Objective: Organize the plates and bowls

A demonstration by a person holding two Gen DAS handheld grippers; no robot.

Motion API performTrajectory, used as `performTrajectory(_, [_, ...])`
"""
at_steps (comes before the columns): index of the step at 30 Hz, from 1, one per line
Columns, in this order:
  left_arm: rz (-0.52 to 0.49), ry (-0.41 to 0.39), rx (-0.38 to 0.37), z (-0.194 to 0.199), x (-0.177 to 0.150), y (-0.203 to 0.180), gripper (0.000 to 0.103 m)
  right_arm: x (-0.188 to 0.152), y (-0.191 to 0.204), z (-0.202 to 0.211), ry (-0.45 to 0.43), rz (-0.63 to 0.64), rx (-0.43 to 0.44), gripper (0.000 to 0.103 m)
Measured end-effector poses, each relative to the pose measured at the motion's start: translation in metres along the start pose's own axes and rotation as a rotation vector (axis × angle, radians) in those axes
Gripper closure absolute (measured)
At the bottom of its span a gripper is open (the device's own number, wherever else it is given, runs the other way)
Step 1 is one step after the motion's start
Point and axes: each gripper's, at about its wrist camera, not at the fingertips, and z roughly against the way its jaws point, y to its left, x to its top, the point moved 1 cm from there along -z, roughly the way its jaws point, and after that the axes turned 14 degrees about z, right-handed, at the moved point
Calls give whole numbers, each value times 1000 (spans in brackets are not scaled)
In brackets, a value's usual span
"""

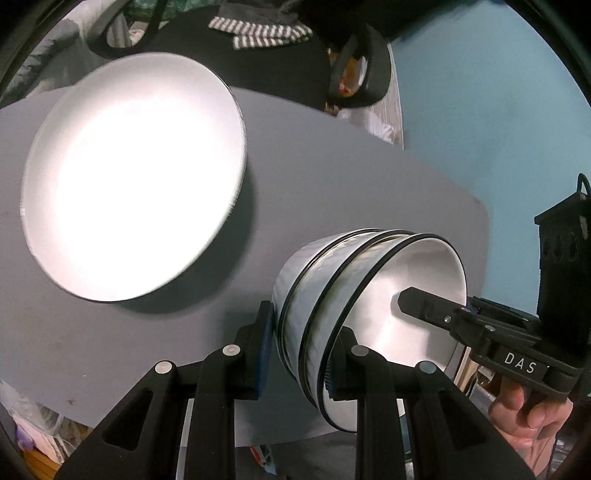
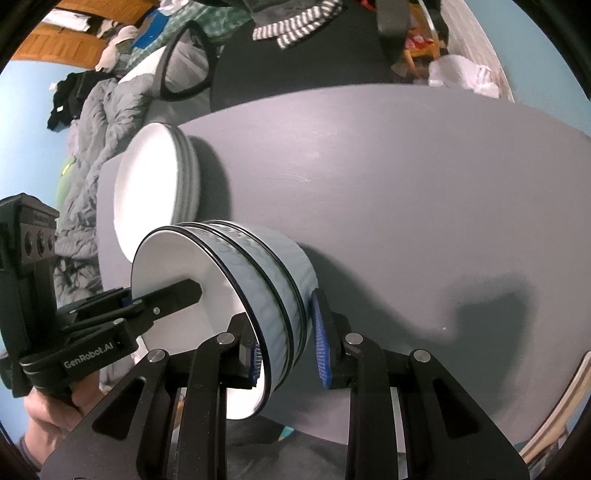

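Note:
A stack of three white bowls with black rims (image 1: 332, 295) (image 2: 258, 266) hangs tilted just above the grey table (image 1: 332, 184) (image 2: 406, 184). My left gripper (image 1: 301, 358) is shut on the near wall of the stack, one pad outside and one inside. My right gripper (image 2: 286, 350) clamps the opposite wall the same way. Each wrist view shows the other gripper's inner finger reaching into the top bowl: the right finger (image 1: 417, 301) and the left finger (image 2: 181, 291). A stack of white plates (image 1: 133, 177) (image 2: 155, 192) rests on the table beside the bowls.
A black chair with a striped cloth (image 1: 258, 33) (image 2: 295, 26) stands past the table's far edge. Grey bedding (image 2: 92, 122) lies to the left in the right wrist view. A person's hand (image 1: 524, 417) (image 2: 55, 413) holds each gripper. The table's edge runs close under the bowls.

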Motion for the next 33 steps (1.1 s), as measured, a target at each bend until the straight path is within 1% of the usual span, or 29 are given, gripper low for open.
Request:
performTrajectory(9, [14, -64, -13, 38, 6, 12, 81, 22, 38, 11, -25, 70, -5, 79])
performTrajectory(16, [50, -121, -16, 62, 29, 35, 81, 51, 71, 7, -26, 130, -8, 79])
performTrajectory(19, [65, -141, -10, 69, 42, 48, 81, 65, 86, -1, -23, 155, -6, 79])
performTrajectory(22, [92, -148, -3, 74, 58, 69, 81, 80, 99, -13, -15, 166, -2, 79])
performTrajectory(26, [105, -153, 22, 71, 77, 87, 81, 97, 113, -34, 9, 179, 0, 80])
performTrajectory(30, [129, -136, 31, 63, 92, 103, 80, 109, 121, -57, 37, 174, 2, 80])
performTrajectory(33, [129, -126, 35, 59, 99, 110, 81, 114, 122, -66, 50, 166, 1, 80])
